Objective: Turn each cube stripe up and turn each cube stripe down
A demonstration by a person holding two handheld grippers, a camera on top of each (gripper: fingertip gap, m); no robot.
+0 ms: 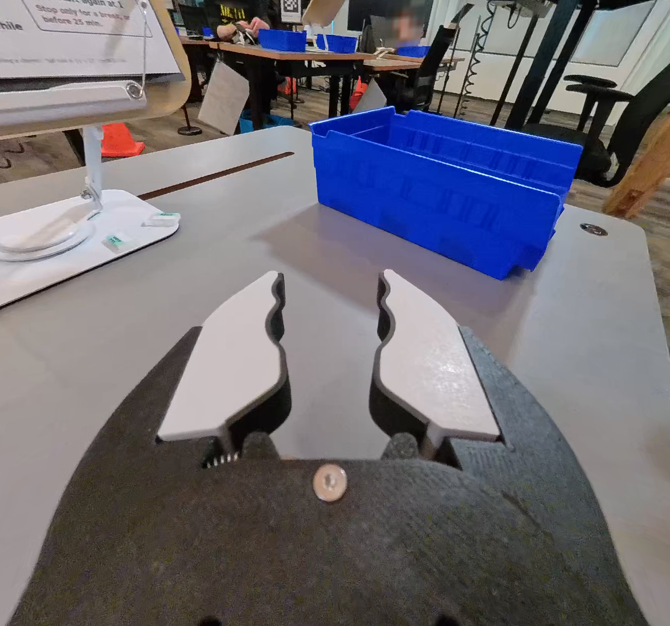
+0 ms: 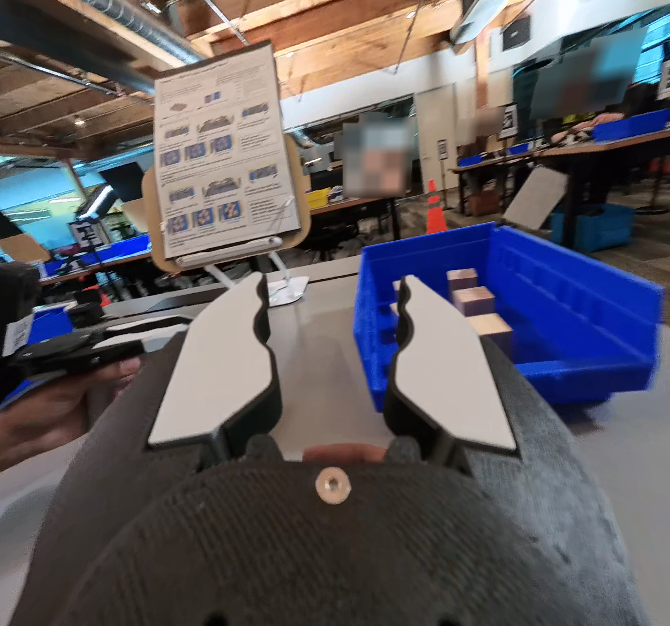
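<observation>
The grey table (image 1: 217, 300) carries everything. On it, at about 1 o'clock in the left wrist view, stands a blue bin (image 1: 435, 195); the same bin (image 2: 580, 318) sits at 2 o'clock in the right wrist view. Inside it lie several wooden cubes (image 2: 473, 298), close together near the left wall; whether a stripe faces up cannot be told, as the picture is blurred.

At 10 o'clock in the left wrist view a white stand (image 1: 90, 224) holds a printed instruction sheet (image 1: 72, 10); the sheet (image 2: 221, 152) shows text and small pictures, and two small labels lie on the stand's base.

The left gripper (image 1: 330, 282) hovers over bare table, fingers released and empty. The right gripper (image 2: 331, 289) is also spread apart, holding nothing, its right fingertip in front of the bin's left wall.
</observation>
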